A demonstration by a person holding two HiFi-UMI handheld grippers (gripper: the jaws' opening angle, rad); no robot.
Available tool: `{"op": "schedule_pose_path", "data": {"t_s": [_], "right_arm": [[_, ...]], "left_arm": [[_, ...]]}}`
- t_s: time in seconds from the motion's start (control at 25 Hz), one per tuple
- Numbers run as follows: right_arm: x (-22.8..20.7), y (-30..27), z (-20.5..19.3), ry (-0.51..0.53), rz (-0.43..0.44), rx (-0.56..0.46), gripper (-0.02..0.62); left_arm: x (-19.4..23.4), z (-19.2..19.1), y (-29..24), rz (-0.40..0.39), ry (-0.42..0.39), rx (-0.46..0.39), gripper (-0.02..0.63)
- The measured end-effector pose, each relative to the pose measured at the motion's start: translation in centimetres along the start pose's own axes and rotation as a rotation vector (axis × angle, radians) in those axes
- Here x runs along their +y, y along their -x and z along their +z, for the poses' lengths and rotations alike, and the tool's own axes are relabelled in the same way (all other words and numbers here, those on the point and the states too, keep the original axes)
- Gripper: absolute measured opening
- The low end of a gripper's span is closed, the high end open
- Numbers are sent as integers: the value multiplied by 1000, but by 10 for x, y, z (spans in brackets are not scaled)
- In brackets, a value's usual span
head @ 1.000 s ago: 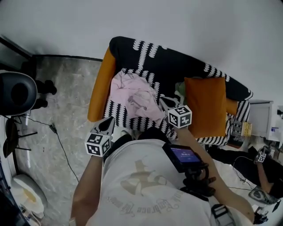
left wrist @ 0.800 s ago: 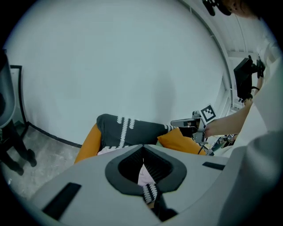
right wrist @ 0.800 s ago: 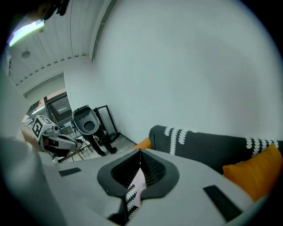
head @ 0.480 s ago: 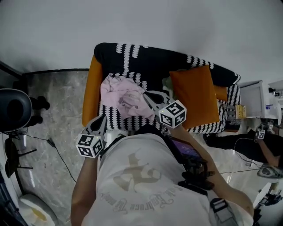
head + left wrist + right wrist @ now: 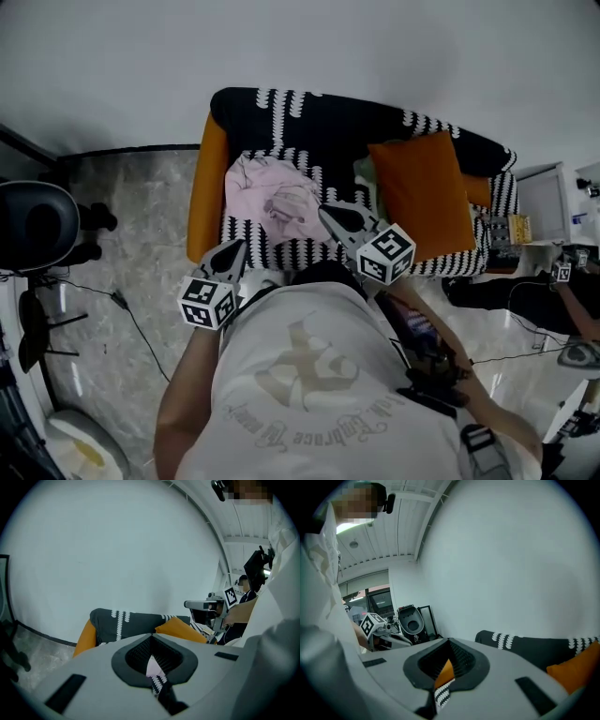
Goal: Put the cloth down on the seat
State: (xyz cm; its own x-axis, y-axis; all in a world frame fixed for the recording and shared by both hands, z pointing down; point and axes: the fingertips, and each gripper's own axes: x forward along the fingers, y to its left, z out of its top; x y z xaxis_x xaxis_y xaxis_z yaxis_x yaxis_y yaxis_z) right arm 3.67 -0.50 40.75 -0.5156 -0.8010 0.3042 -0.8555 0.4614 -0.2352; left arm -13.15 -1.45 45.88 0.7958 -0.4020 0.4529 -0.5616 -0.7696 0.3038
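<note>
Against a plain pale wall, on grey marbled floor, found a small black-and-white patterned sofa [image 5: 356, 127] with orange sides. Saw the pink cloth [image 5: 277, 199] lying crumpled on the left half of the seat [image 5: 281, 251], close to the orange left armrest [image 5: 206, 192]. Saw an orange cushion [image 5: 427, 192] leaning on the right half, well apart from it. Noted the left gripper [image 5: 236, 246] hovering near the seat's front edge, left of the cloth, jaws together on nothing, with only a sliver of pink visible beyond them in the left gripper view. Noted the right gripper [image 5: 326, 212] just beside the cloth's near right corner, likewise closed and empty. Could not settle, from above, contact between its tip and the fabric. Judged the task essentially done: cloth lying free on the seat, held by neither gripper. Judged little left beyond drawing both grippers clear, or perhaps smoothing the bunched fabric if wanted flat.
</note>
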Motion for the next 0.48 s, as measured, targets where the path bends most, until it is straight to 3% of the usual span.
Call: {"op": "schedule_pose_path", "data": {"t_s": [0.48], "right_arm": [[14, 16, -25, -8, -33, 33, 15]], "left_arm": [[-9, -18, 6, -21, 1, 21, 12]]}}
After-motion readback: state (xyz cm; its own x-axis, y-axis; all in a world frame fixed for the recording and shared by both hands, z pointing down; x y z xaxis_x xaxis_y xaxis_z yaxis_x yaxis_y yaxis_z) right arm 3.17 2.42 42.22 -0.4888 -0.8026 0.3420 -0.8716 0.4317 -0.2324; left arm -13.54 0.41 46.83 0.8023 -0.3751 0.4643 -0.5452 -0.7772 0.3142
